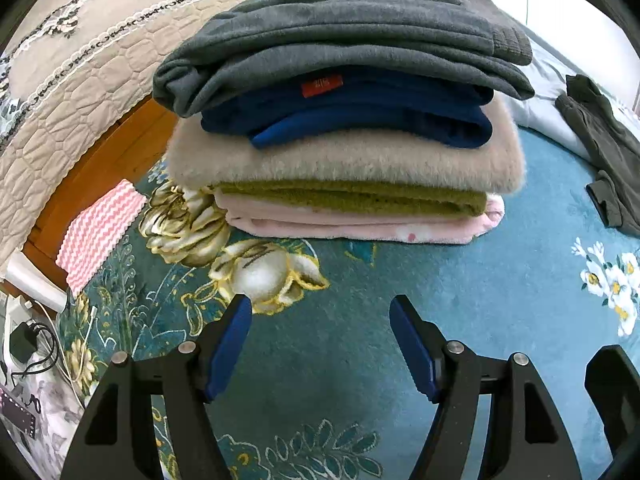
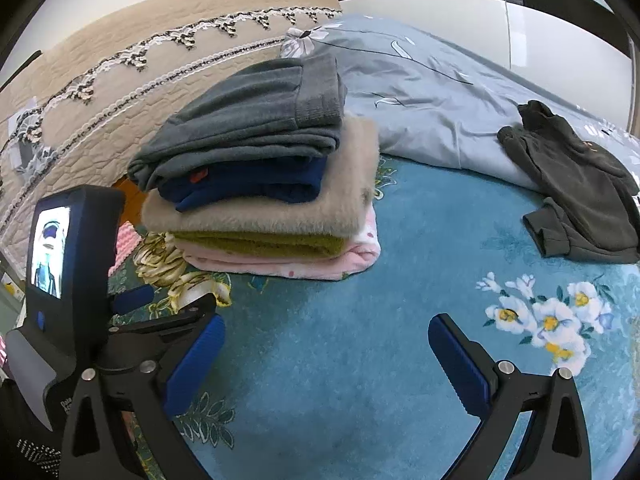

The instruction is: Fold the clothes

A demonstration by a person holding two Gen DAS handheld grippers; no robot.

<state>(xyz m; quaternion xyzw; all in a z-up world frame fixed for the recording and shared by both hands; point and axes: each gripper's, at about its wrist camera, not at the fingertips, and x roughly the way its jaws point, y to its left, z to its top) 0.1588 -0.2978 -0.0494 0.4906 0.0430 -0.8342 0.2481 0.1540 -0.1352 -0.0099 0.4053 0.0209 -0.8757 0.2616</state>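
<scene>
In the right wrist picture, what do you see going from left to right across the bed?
Left gripper's screen → pile of folded clothes → grey duvet → dark unfolded garment, all above the blue flowered blanket.

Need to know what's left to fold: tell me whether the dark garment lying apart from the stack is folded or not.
Not folded. The dark garment lies crumpled and uneven across the grey duvet, a sleeve trailing out.

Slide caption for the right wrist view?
Open right gripper hovers over teal blanket; folded stack left, unfolded dark garment right.
</scene>
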